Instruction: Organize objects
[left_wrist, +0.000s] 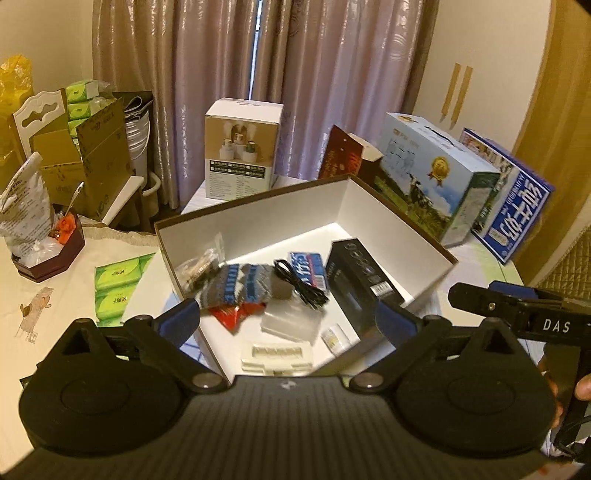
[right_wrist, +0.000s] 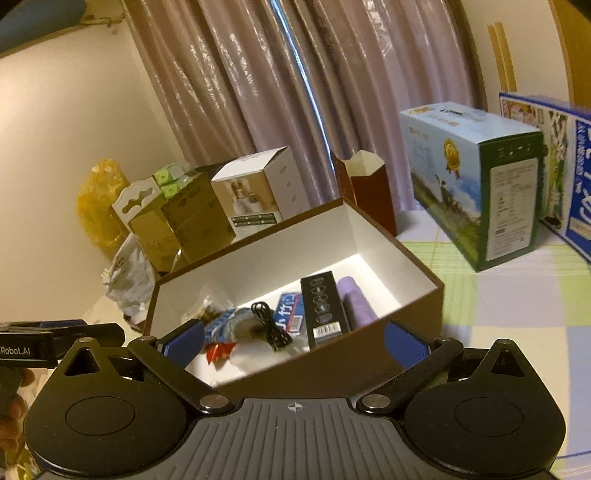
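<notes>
Standing on a checked-cloth worktop (right_wrist: 517, 295) before pink curtains (left_wrist: 314, 74), a brown open box (left_wrist: 399, 221) with white walls holds a knitted pouch (left_wrist: 240, 286), black cable (left_wrist: 301, 286) and long black carton (left_wrist: 360, 280), its long axis running toward the far edge. Left gripper (left_wrist: 288, 317) and right gripper (right_wrist: 293, 341) hover at the box's near rim, fingers apart and empty.
</notes>
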